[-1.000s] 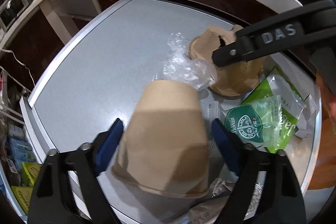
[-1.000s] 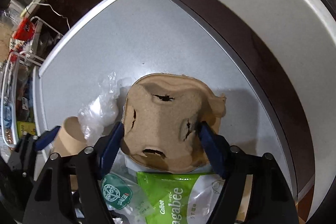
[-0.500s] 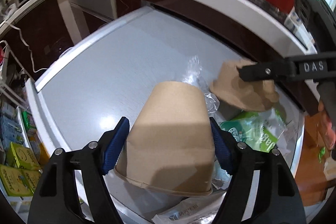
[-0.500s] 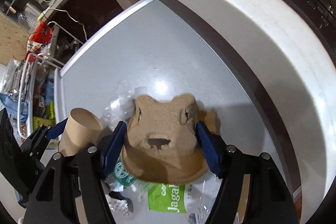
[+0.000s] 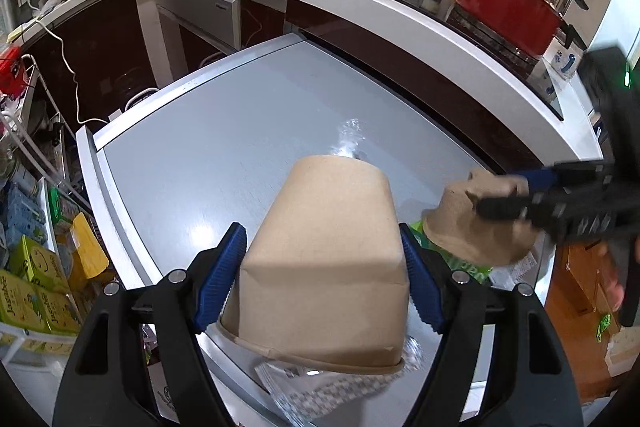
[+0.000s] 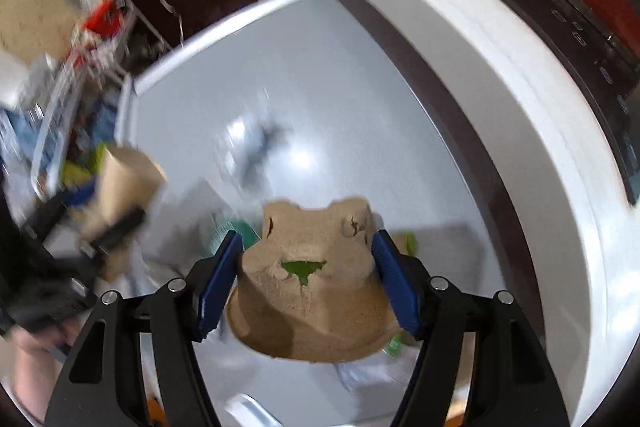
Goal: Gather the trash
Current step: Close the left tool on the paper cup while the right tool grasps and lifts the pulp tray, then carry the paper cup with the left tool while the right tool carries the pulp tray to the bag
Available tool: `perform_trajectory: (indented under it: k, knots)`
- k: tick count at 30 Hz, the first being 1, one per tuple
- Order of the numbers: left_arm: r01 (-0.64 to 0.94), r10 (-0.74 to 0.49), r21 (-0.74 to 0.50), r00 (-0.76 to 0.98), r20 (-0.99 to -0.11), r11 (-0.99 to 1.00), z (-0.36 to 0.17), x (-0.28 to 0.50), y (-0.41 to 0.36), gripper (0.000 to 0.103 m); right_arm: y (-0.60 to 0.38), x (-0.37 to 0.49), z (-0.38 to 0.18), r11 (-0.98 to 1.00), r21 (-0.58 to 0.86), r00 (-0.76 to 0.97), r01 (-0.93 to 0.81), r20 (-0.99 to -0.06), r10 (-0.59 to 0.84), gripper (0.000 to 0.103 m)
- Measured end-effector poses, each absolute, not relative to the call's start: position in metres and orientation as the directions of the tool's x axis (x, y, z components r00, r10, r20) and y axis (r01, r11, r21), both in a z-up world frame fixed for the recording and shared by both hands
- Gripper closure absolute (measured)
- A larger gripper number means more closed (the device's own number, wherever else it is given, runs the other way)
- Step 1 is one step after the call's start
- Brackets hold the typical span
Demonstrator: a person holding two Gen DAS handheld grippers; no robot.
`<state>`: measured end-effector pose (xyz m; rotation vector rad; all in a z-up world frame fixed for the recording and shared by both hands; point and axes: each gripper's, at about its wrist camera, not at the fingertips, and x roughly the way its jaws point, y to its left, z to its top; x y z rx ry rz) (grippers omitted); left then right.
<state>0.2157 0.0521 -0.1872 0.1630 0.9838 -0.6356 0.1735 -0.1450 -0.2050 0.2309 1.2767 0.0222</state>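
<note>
My left gripper (image 5: 322,279) is shut on a brown paper cup (image 5: 324,251), held upside down above the grey table (image 5: 224,131). My right gripper (image 6: 307,279) is shut on a brown moulded-pulp cup carrier (image 6: 308,291), also lifted off the table. The carrier shows in the left wrist view (image 5: 476,223) at the right, and the cup shows in the right wrist view (image 6: 124,179) at the left. A green snack bag (image 5: 460,263) and clear plastic wrap (image 5: 348,143) lie on the table below.
A white counter (image 5: 400,15) curves behind the table, with a red pot (image 5: 512,3) on a stove and a sink area. Shelves with green boxes (image 5: 36,279) stand at the left. A patterned wrapper (image 5: 320,391) lies at the table's near edge.
Both grippers have risen from the table, lifting the cup and the carrier clear of the trash pile. The right wrist view is blurred from motion.
</note>
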Motion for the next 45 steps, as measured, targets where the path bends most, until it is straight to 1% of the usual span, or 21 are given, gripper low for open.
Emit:
perform_trajectory:
  k: [2, 3, 4, 6, 10, 12, 15, 16, 17, 18, 24, 28, 38, 45]
  knots:
    - [0.563, -0.428, -0.156, 0.391, -0.815, 0.812, -0.186, 0.211, 0.054, 0.028, -0.143, 0.169, -0.217, 0.983, 0.154, 0.258, 0.104, -0.958, 0.123, 0.037]
    - [0.561, -0.430, -0.160, 0.390, -0.814, 0.812, -0.186, 0.209, 0.054, 0.028, -0.144, 0.168, -0.221, 0.983, 0.152, 0.253, 0.106, -0.960, 0.121, 0.035]
    - [0.560, -0.430, -0.161, 0.391, -0.814, 0.813, -0.186, 0.207, 0.054, 0.028, -0.144, 0.167, -0.225, 0.981, 0.156, 0.249, 0.113, -0.960, 0.124, 0.032]
    - [0.560, -0.430, -0.161, 0.391, -0.814, 0.813, -0.186, 0.204, 0.056, 0.028, -0.144, 0.167, -0.230, 0.981, 0.143, 0.249, 0.128, -0.963, 0.107, 0.021]
    - [0.558, -0.431, -0.162, 0.394, -0.811, 0.814, -0.183, 0.200, 0.057, 0.028, -0.138, 0.167, -0.231, 0.989, 0.078, 0.265, 0.126, -0.963, 0.042, 0.016]
    - [0.554, -0.436, -0.169, 0.396, -0.808, 0.815, -0.182, 0.198, 0.058, 0.028, -0.136, 0.167, -0.231, 0.991, 0.051, 0.266, 0.127, -0.964, 0.016, 0.016]
    - [0.550, -0.439, -0.174, 0.397, -0.806, 0.817, -0.181, 0.195, 0.059, 0.028, -0.133, 0.170, -0.236, 0.990, 0.063, 0.244, 0.128, -0.969, 0.030, 0.016]
    - [0.549, -0.438, -0.174, 0.399, -0.806, 0.818, -0.181, 0.195, 0.059, 0.028, -0.132, 0.170, -0.238, 0.990, 0.061, 0.239, 0.127, -0.970, 0.029, 0.017]
    - [0.547, -0.439, -0.175, 0.399, -0.805, 0.819, -0.181, 0.194, 0.059, 0.028, -0.132, 0.169, -0.239, 0.991, 0.059, 0.239, 0.123, -0.971, 0.028, 0.026]
    - [0.546, -0.440, -0.176, 0.400, -0.804, 0.819, -0.180, 0.193, 0.060, 0.028, -0.131, 0.168, -0.238, 0.991, 0.060, 0.250, 0.122, -0.968, 0.028, 0.028]
    - [0.535, -0.440, -0.178, 0.413, -0.798, 0.826, -0.176, 0.188, 0.066, 0.028, -0.137, 0.158, -0.226, 0.988, 0.101, 0.285, 0.121, -0.957, 0.063, 0.029]
    - [0.522, -0.443, -0.185, 0.428, -0.788, 0.833, -0.169, 0.184, 0.070, 0.028, -0.143, 0.146, -0.203, 0.986, 0.127, 0.346, 0.105, -0.935, 0.083, 0.029]
    - [0.505, -0.451, -0.179, 0.491, -0.745, 0.845, -0.138, 0.157, 0.066, 0.028, -0.159, 0.123, -0.137, 0.959, 0.272, 0.481, 0.080, -0.853, 0.202, 0.029]
    - [0.488, -0.444, -0.160, 0.548, -0.709, 0.858, -0.107, 0.126, 0.061, 0.028, -0.161, 0.092, -0.096, 0.955, 0.297, 0.562, 0.012, -0.792, 0.239, 0.029]
